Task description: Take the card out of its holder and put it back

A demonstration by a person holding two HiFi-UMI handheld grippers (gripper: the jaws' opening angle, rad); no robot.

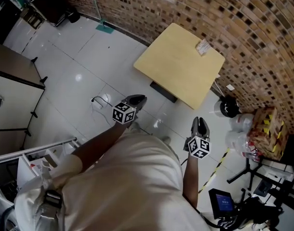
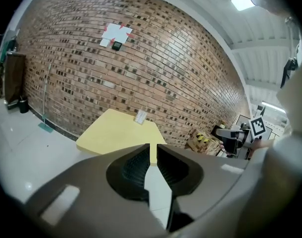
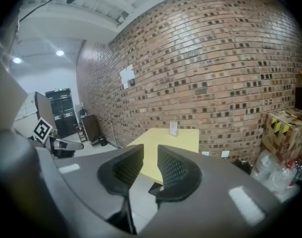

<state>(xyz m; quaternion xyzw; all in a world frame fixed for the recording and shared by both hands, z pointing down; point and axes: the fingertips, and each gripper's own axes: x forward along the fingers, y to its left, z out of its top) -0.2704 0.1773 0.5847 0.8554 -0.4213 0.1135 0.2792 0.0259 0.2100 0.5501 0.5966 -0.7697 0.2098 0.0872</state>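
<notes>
Nothing's really blocking the way here, just open white tiled floor (image 1: 79,66) between the person and the square pale-yellow wooden table (image 1: 176,66), which sits right up against the brown brick wall (image 1: 224,13). Off to the right of the table there's a round black object (image 1: 229,107) on the floor and some clear plastic bags (image 1: 237,129).

Both forearms reach forward and a bit down, well short of the table. The left gripper (image 1: 135,101) has its jaws only a narrow slit apart with nothing in them. The right gripper (image 1: 201,124) is about the same: a small gap between the pads, nothing held.

The small white card in its clear holder (image 1: 203,47) stands upright near the table's wall-side edge, well away from both grippers. Whether the card is fully seated is too small to tell. Further right, a cardboard box with yellow-and-black tape (image 1: 266,129) sits near the wall, contents not visible.
</notes>
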